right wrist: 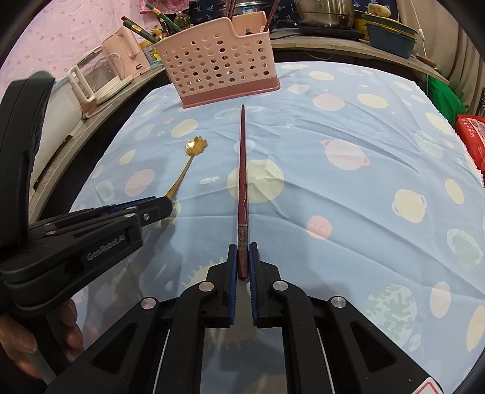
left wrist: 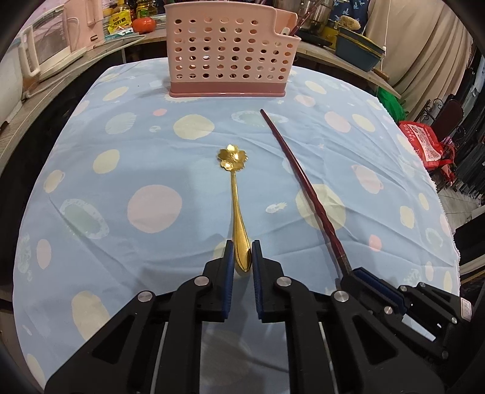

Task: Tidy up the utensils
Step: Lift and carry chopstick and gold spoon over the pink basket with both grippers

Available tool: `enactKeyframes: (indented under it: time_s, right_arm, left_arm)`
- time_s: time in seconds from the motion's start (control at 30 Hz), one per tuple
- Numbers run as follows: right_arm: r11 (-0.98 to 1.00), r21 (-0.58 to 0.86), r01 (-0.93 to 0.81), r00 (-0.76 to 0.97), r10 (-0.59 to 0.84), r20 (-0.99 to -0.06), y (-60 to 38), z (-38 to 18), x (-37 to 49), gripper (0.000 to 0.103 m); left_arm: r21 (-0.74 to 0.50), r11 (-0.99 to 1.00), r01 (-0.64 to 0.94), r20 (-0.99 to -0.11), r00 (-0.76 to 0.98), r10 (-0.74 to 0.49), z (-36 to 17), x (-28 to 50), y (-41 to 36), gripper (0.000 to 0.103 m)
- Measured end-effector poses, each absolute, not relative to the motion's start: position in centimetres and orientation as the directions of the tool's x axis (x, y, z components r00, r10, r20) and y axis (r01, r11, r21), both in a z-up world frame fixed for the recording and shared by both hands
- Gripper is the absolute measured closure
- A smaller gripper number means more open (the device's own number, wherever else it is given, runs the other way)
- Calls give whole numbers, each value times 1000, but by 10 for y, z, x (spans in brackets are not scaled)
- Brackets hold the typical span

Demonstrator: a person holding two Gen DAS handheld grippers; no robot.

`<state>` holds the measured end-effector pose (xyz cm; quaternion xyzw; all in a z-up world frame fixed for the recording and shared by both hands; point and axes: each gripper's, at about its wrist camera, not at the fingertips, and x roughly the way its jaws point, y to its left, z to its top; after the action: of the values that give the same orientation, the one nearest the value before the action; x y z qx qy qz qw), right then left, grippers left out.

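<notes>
A gold spoon (left wrist: 236, 194) with a flower-shaped bowl lies on the blue dotted tablecloth (left wrist: 121, 181), bowl pointing away. My left gripper (left wrist: 242, 251) is shut on its handle end. A dark red chopstick (left wrist: 303, 178) lies to the right of the spoon. My right gripper (right wrist: 242, 257) is shut on the chopstick's (right wrist: 242, 169) thick end; its tip points at the pink perforated utensil holder (right wrist: 218, 66). The holder (left wrist: 227, 51) stands upright at the far edge of the cloth. The spoon (right wrist: 189, 160) and my left gripper (right wrist: 163, 204) also show in the right wrist view.
A pink kettle (right wrist: 124, 45) and a white appliance (left wrist: 45, 51) stand on the counter at the left. Pots (right wrist: 327, 12) and a blue tub (right wrist: 391, 33) sit behind the holder. A red bag (left wrist: 424, 142) is off the table's right edge.
</notes>
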<state>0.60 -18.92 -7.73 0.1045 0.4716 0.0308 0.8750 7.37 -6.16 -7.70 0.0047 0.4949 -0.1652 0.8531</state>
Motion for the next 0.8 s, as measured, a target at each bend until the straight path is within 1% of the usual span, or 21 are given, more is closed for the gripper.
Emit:
enactKeyframes:
  time_s: [0.37, 0.5, 0.8]
  right_arm:
    - [969, 244, 34, 639, 167, -751, -193, -34, -3, 96]
    - [967, 255, 21, 674, 175, -718, -195, -13, -6, 96]
    - [961, 276, -3, 734, 190, -652, -199, 24, -2, 96]
  left_arm:
    - [-184, 948, 260, -786, 539, -301, -31, 61, -37, 94]
    - [-192, 948, 255, -758, 575, -308, -11, 59, -33, 101]
    - [-170, 951, 257, -730, 616, -297, 14, 66, -34, 102]
